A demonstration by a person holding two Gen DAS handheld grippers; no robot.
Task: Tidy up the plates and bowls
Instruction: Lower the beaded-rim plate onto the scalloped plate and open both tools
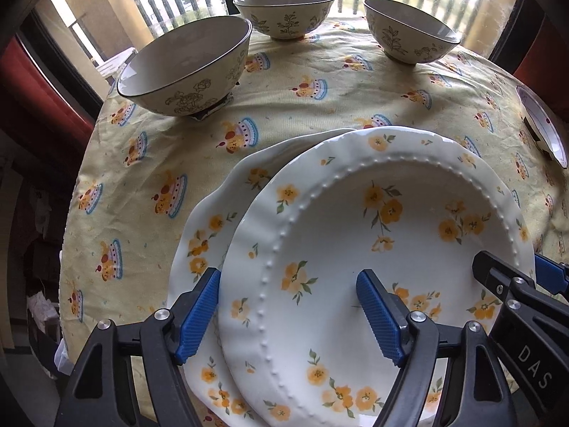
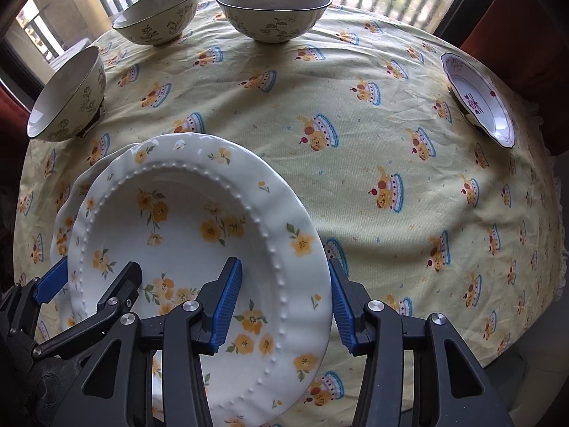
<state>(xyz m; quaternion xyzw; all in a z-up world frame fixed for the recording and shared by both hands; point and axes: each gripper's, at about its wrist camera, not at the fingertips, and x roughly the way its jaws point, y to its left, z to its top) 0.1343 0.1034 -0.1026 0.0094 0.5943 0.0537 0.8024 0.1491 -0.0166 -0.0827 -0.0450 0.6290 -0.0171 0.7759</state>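
White china top plate [image 1: 355,249], yellow flowers, beaded ring inside the rim. It lies directly under both tools, resting off-centre on a matching lower plate [image 1: 209,235] whose scalloped edge shows out past the left side.

Left hand-held gripper [image 1: 288,318]: points steeply down, jaws wide apart and straddling the top plate's left rim. Outer pad hangs over the lower plate just beside the top plate's edge, inner pad over the well. No clear pressing contact; reads as open, nothing held.

Right hand-held gripper [image 2: 284,306]: also points steeply down, straddling the same plate's right rim at a narrower gap. Outer pad sits right at the rim's edge, inner pad over the flowered well. Cannot tell whether the pads actually pinch the rim.

Worktop is covered by a pale yellow tablecloth [image 2: 355,195] printed with cupcakes.

Ahead of the left hand-held gripper and to its left: near bowl [image 1: 185,67], cream with dark line-drawn flowers, tipped on a small dark block under its foot. Farther ahead, at the worktop's far edge: middle bowl [image 1: 284,10] and right bowl [image 1: 409,32], same pattern, well apart from each other.

Ahead and far to the right of the right hand-held gripper: small plate [image 2: 480,103], white with purple motif, propped up near the worktop's edge.
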